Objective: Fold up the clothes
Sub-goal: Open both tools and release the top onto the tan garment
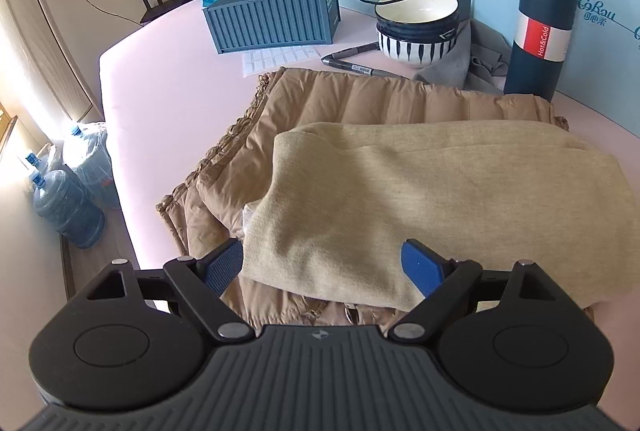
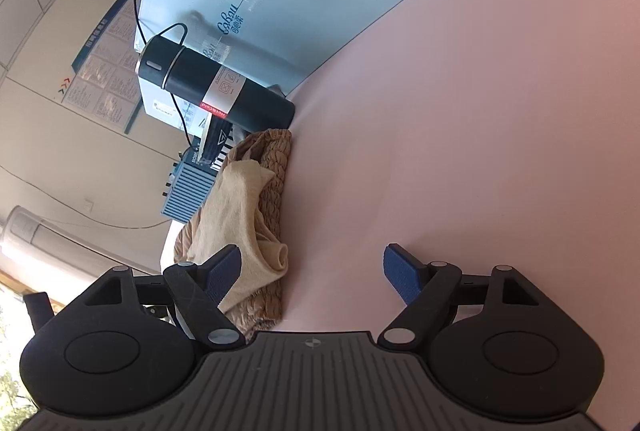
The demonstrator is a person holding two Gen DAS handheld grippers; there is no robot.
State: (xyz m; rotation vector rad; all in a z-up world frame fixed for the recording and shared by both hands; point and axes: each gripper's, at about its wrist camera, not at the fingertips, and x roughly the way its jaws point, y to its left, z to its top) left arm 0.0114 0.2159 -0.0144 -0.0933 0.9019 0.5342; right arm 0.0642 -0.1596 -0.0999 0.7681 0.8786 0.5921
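Bare pink table (image 2: 480,151) runs from 12 to 3 o'clock of your right gripper (image 2: 312,271) — jaws wide, holding nothing. The clothes end at 10 o'clock, thermos (image 2: 216,87) beyond. Your left gripper (image 1: 324,263) — also spread, empty — straddles the near edge of the folded beige garment (image 1: 440,191) lying on the tan quilted jacket (image 1: 360,99).

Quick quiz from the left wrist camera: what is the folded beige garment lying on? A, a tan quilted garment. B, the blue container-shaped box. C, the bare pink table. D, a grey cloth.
A: the folded beige garment rests on top of the tan quilted garment, whose ruffled edges stick out around it on the pink table.
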